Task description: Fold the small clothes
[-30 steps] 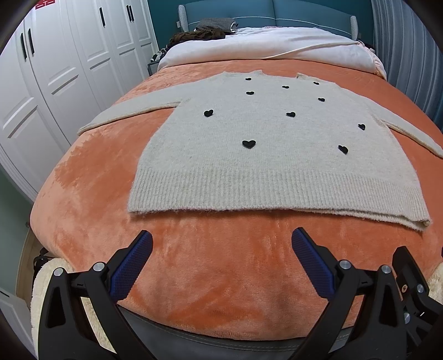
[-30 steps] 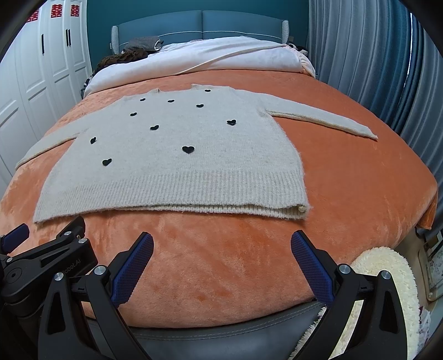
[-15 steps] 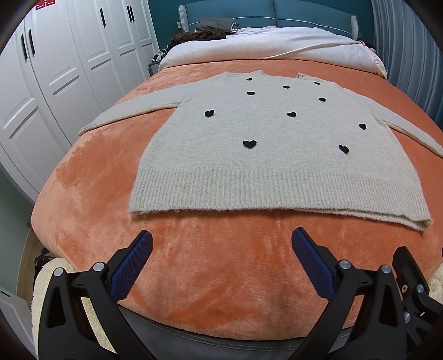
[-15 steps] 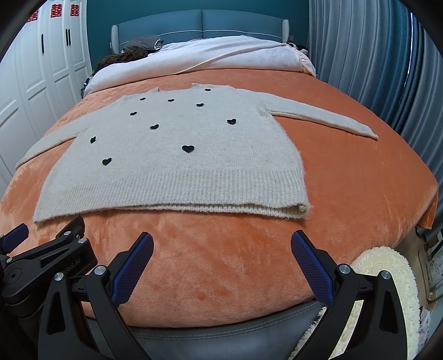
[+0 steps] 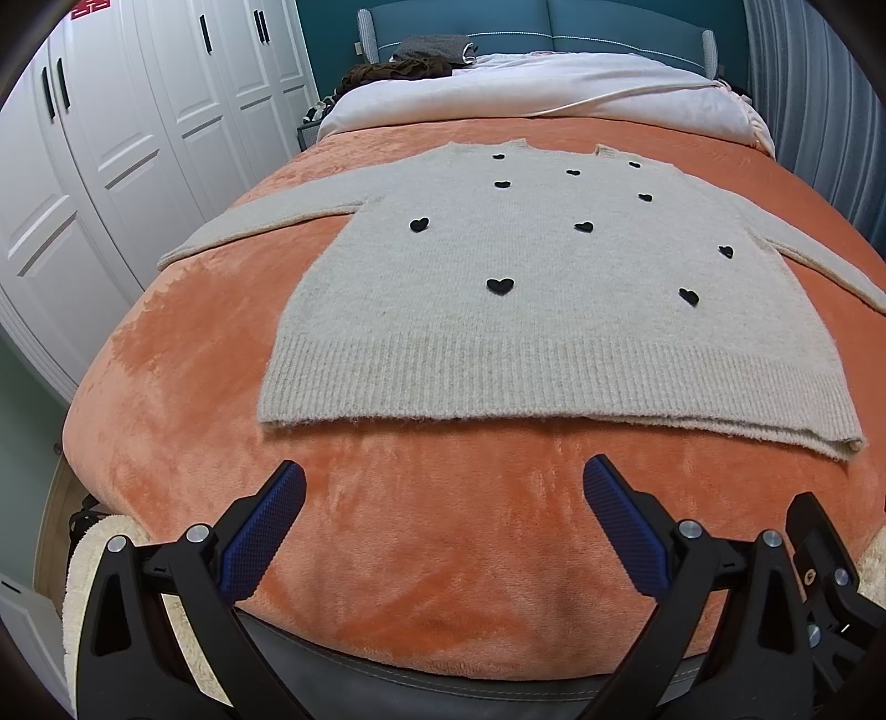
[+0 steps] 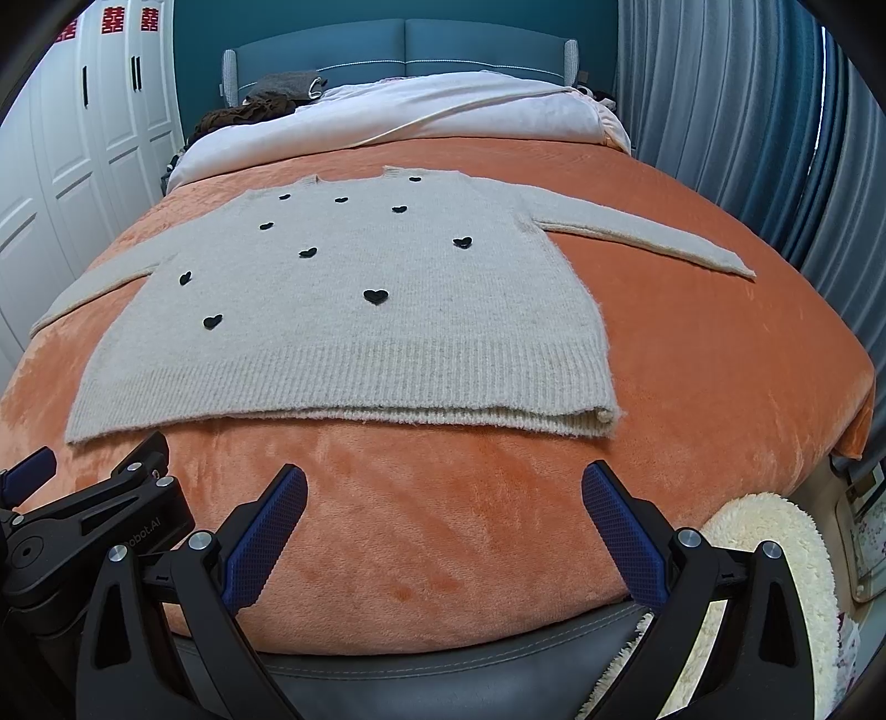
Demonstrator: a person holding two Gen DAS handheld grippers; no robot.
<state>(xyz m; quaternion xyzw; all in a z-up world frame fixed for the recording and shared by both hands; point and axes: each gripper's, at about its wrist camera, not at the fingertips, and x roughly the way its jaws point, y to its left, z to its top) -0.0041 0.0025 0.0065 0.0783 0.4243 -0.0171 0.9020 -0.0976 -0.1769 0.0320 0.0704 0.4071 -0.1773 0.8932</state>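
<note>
Orange blanket [image 5: 183,387] holds the beige sweater [image 5: 554,310] lying flat with both sleeves out, just as a moment ago, and the left gripper [image 5: 443,487] and right gripper [image 6: 443,487] still wait wide open and empty near its hem, so folding has not begun.

This is a bedroom in a home. A wide bed [image 5: 183,421] fills the view, covered by a plush orange blanket [image 6: 692,360], with a white duvet [image 6: 470,105] bunched near a padded teal headboard [image 6: 398,47]. White panelled wardrobe doors [image 5: 127,138] with dark handles line one side, pleated blue-grey curtains [image 6: 747,127] hang on the other, and a fluffy cream rug [image 6: 775,543] lies at the foot.
</note>
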